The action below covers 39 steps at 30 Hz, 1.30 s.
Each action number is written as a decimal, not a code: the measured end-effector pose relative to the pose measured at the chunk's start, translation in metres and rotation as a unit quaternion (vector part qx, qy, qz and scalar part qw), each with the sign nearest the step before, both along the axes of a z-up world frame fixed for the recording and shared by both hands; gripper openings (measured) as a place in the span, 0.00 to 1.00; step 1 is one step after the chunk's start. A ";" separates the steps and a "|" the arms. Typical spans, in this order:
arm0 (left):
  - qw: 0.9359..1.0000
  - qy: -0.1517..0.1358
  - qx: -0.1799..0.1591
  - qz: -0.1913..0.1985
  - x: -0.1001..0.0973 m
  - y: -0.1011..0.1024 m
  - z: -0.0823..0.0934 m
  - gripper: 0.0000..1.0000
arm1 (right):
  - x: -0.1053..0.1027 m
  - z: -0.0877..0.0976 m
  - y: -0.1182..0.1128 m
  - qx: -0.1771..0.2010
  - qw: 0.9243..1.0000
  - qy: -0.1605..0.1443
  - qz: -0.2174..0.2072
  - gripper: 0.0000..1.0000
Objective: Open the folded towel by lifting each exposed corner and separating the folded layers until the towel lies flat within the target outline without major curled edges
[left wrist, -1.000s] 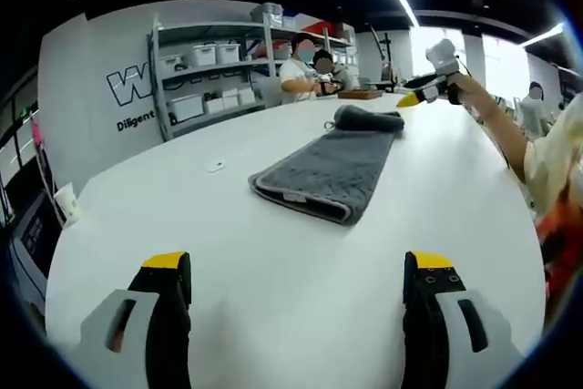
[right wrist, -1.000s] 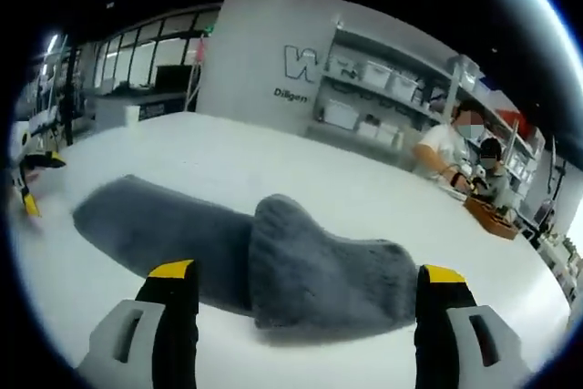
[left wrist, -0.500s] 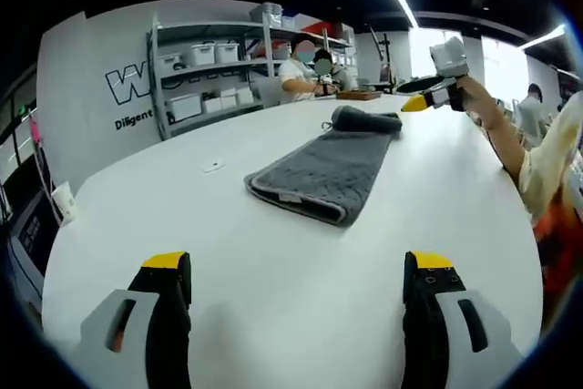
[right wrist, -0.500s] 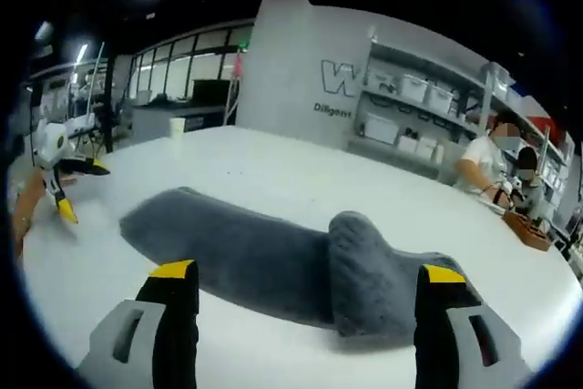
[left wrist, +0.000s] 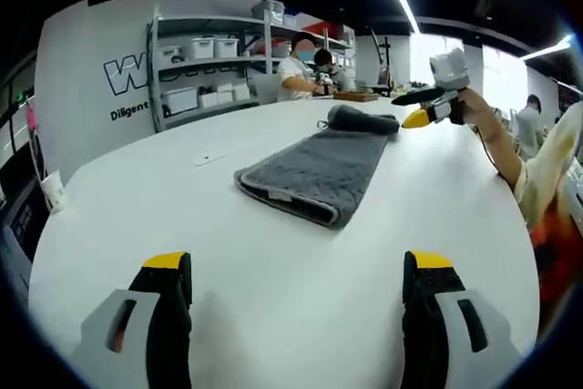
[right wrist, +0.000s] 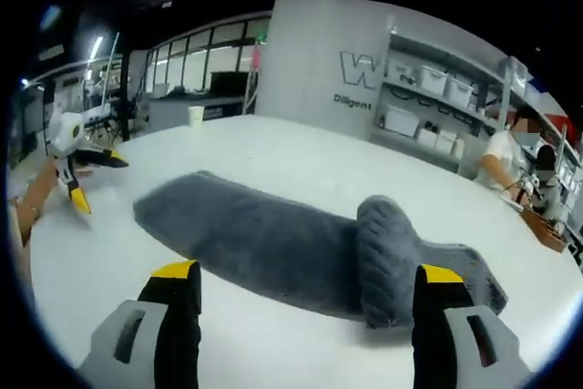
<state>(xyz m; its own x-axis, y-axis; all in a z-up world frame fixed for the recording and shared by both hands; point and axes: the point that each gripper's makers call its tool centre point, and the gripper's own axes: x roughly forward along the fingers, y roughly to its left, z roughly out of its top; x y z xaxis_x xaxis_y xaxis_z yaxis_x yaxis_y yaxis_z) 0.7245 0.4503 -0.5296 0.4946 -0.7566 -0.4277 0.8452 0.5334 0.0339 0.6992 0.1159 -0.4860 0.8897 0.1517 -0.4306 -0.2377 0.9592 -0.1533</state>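
A grey towel (left wrist: 314, 175) lies folded into a long strip on the white tabletop (left wrist: 273, 298), with one end rolled over into a thick hump (right wrist: 390, 257); in the left gripper view that hump is at the far end of the strip, and in the right gripper view it sits at the near right, close in front of the fingers. The left gripper (left wrist: 296, 271) hangs low over bare tabletop, well short of the towel's near folded edge, its yellow-tipped fingers (left wrist: 166, 271) spread wide and holding nothing. The right gripper (right wrist: 305, 280) is just before the towel, its fingers (right wrist: 178, 280) likewise spread wide and empty, with the strip running across between them. In the left gripper view the right gripper shows at upper right, held in a hand (left wrist: 474, 111) above the tabletop beside the rolled end. Shelves (left wrist: 205, 61) with white bins stand against the back wall, and two people sit at the far side.
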 end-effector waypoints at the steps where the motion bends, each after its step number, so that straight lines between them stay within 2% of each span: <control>1: 1.000 0.002 -0.003 -0.001 0.000 -0.002 -0.001 0.94 | 0.000 -0.001 0.001 0.000 1.000 0.001 0.000 0.97; 6: 0.998 0.033 -0.046 -0.006 -0.004 -0.017 0.001 0.91 | -0.003 0.001 0.007 0.004 1.000 -0.002 0.011 0.96; 8: 0.998 0.045 -0.050 -0.017 -0.006 -0.020 0.001 0.91 | -0.004 0.001 0.009 0.002 1.000 -0.004 0.016 0.96; 12: 0.998 0.040 -0.055 -0.010 -0.005 -0.022 0.003 0.90 | -0.003 0.004 0.015 -0.007 0.999 -0.013 0.030 0.95; 15: 0.997 0.039 -0.067 -0.008 -0.003 -0.027 0.006 0.84 | -0.003 0.004 0.017 -0.017 0.999 -0.014 0.030 0.94; 18: 0.998 0.033 -0.059 -0.013 -0.003 -0.034 0.005 0.83 | -0.006 0.006 0.022 -0.016 0.999 -0.016 0.035 0.94; 21: 0.998 0.025 -0.047 -0.018 -0.001 -0.040 0.004 0.76 | -0.007 0.008 0.026 -0.019 0.999 -0.017 0.042 0.93; 23: 0.998 0.027 -0.041 -0.025 -0.001 -0.045 0.001 0.71 | -0.009 0.008 0.028 -0.024 0.999 -0.017 0.044 0.94; 27: 0.998 0.041 -0.042 -0.032 0.003 -0.057 -0.002 0.69 | -0.010 0.010 0.031 -0.024 0.998 -0.021 0.051 0.94; 32: 0.997 0.038 -0.047 -0.042 0.004 -0.069 -0.002 0.51 | -0.012 0.011 0.033 -0.024 0.998 -0.023 0.054 0.93; 39: 0.997 0.051 -0.050 -0.037 0.009 -0.072 -0.008 0.39 | -0.013 0.013 0.037 -0.024 0.997 -0.026 0.062 0.93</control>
<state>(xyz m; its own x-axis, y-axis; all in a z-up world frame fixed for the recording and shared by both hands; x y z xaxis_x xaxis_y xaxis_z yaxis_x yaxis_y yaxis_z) 0.7335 0.3779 -0.5380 0.3938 -0.8306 -0.3937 0.8786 0.4660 -0.1044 0.6861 0.1525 -0.4728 0.8870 0.2422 -0.3931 -0.3442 0.9144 -0.2131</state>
